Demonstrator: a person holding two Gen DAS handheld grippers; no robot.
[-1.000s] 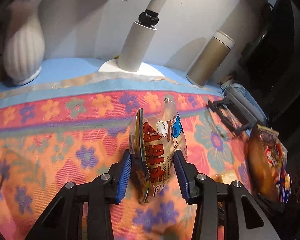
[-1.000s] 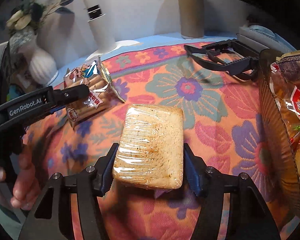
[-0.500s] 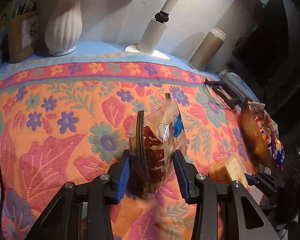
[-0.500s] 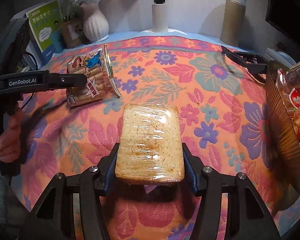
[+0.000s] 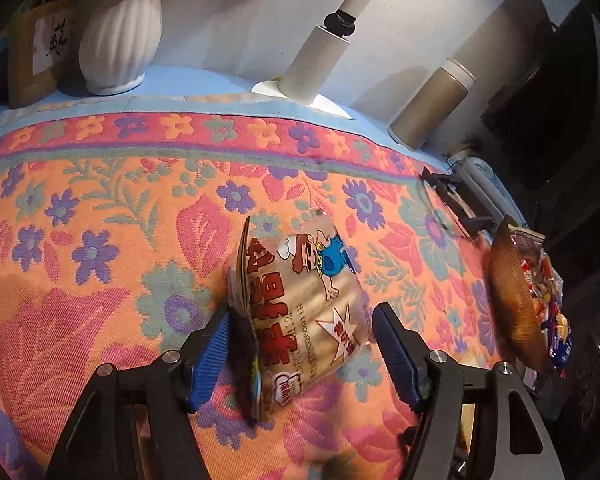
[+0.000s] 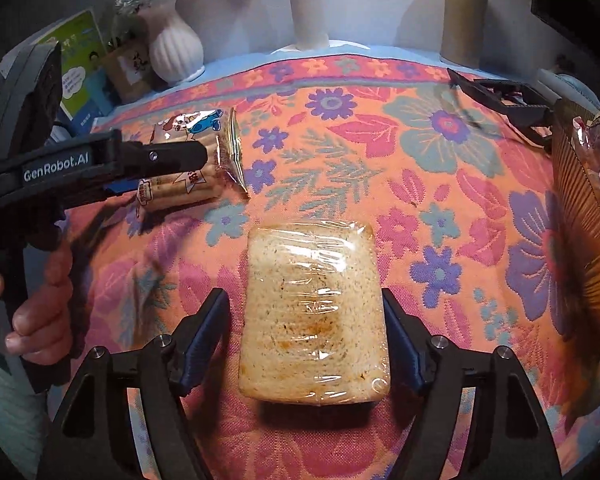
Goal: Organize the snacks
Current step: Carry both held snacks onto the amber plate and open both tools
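Observation:
A brown snack bag with a cartoon figure (image 5: 304, 300) lies flat on the floral tablecloth between the pads of my left gripper (image 5: 304, 344), which is open, with a gap at the right pad. The bag also shows in the right wrist view (image 6: 188, 168) under the left gripper (image 6: 148, 168). A plastic-wrapped slab of bread (image 6: 314, 312) lies on the cloth between the pads of my right gripper (image 6: 306, 340), which is open with gaps on both sides. A brown woven basket (image 5: 512, 300) holding wrapped snacks stands at the right; it also shows in the right wrist view (image 6: 580, 220).
At the back stand a white ribbed vase (image 5: 120, 40), a lamp base (image 5: 312, 68) and a tan cylinder (image 5: 432, 108). A black frame-like object (image 6: 504, 100) lies at the back right near the basket. Books (image 6: 76, 64) stand at the left edge.
Both grippers have opened: the snack bag has dropped from upright to lying flat on the cloth, and the wrapped bread now rests on the cloth with the pads apart from it.

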